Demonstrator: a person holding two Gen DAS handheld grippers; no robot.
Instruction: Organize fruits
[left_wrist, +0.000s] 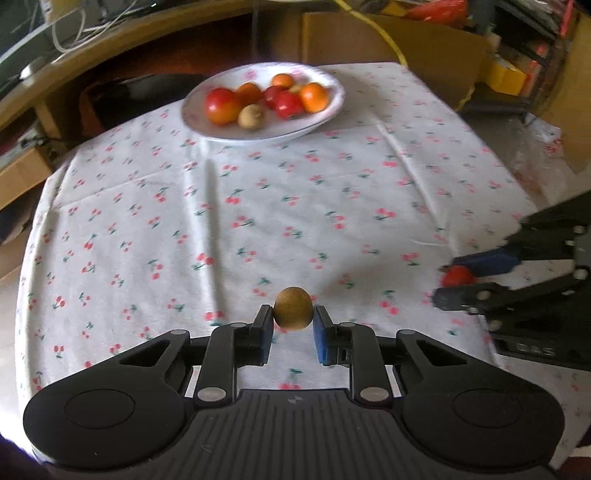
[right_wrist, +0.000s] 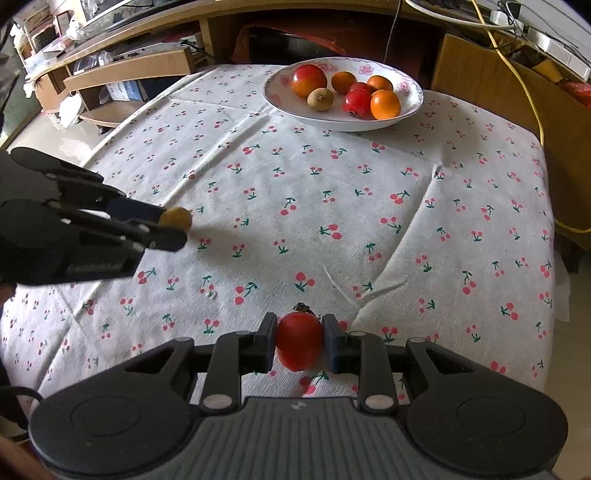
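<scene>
You are at the pick-up step with both hands loaded; your left gripper (left_wrist: 293, 325) is closed on a small brown fruit (left_wrist: 293, 307) at lower centre of its view, and your right gripper (right_wrist: 300, 341) pinches a red fruit (right_wrist: 299, 340) the same way; next, I judge, you carry each to the white plate (right_wrist: 413, 107) at the top of the frame and release gently among the fruit already there; the right view shows the red fruit's dark stem end, while the left view shows that fruit only as a blur at the right edge.
</scene>
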